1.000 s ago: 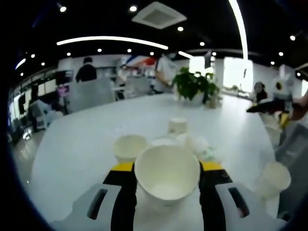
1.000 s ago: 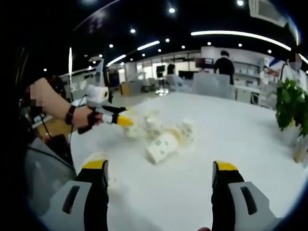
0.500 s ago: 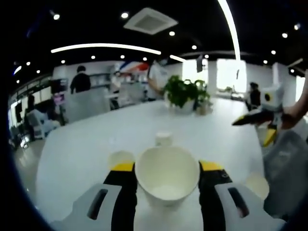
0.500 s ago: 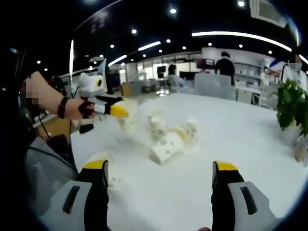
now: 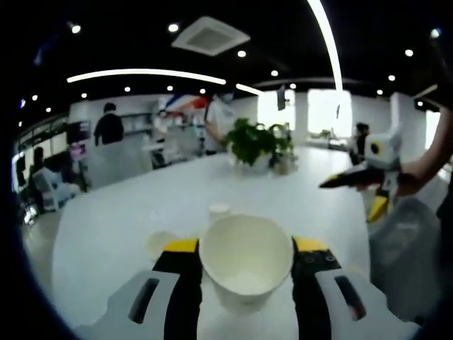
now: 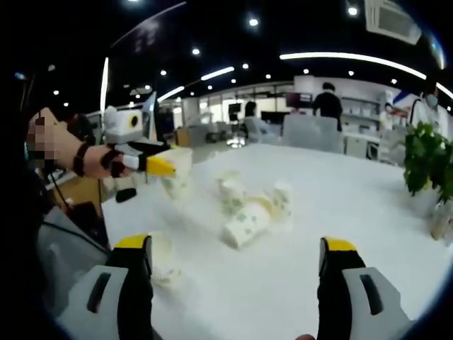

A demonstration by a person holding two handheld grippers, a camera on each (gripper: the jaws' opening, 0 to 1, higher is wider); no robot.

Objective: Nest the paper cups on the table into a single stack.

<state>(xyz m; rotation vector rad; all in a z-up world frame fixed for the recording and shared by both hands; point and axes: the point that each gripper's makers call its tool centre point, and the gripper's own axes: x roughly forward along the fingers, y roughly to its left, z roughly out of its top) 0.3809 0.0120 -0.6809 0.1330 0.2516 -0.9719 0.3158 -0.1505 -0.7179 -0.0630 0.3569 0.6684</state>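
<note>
Left gripper view: left gripper (image 5: pixel 245 249) gripping round white paper cup (image 5: pixel 245 259), mouth facing camera. Right gripper (image 6: pixel 236 249) hanging wide, holding nothing. Lowering upright over another cup, probably best.

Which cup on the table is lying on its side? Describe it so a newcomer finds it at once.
Start from the white table in the right gripper view and find the cluster of paper cups near its middle. The tipped cup is the one nearest the camera, its mouth facing us, with a green print; its neighbours stand upright.
</note>
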